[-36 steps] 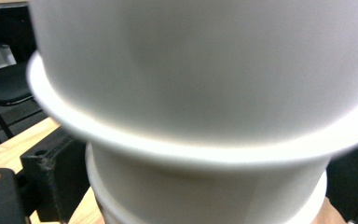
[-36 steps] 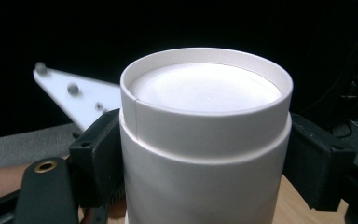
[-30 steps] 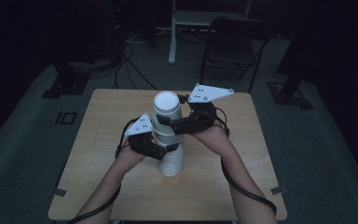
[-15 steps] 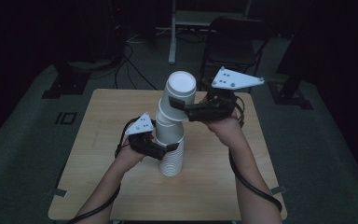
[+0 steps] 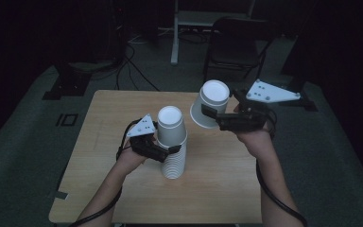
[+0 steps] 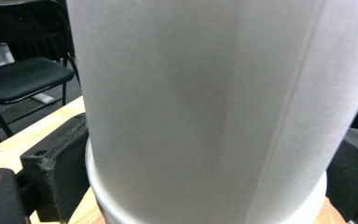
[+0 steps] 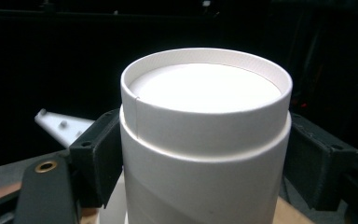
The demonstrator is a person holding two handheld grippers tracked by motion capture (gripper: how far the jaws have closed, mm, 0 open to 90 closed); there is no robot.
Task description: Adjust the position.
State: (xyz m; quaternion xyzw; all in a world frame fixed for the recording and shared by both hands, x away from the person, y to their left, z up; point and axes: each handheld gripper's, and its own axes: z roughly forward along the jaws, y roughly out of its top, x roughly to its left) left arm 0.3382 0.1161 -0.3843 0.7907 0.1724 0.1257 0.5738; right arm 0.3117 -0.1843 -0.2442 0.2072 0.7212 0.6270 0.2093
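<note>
Your left gripper (image 5: 168, 152) pinches the tall stack of upside-down white paper cups (image 5: 172, 142) that stands on the light wooden table (image 5: 123, 203). In the left gripper view its two black jaws sit either side of the stack (image 6: 205, 107), pressed against the cup wall just above a rolled rim, with the table edge below them.

Your right gripper (image 5: 208, 113) holds a single white paper cup (image 5: 209, 109) between its jaws, bottom end up and tilted, lifted clear above the table and well apart from the stack, off to its right in the high view. In the right gripper view the jaws clamp that cup's wall (image 7: 205, 154) on both sides, just below its recessed base, which faces the camera. A grey three-cornered plate (image 5: 270, 92) rides on top of this gripper, and a dark folding chair (image 5: 236, 42) stands beyond the table.
</note>
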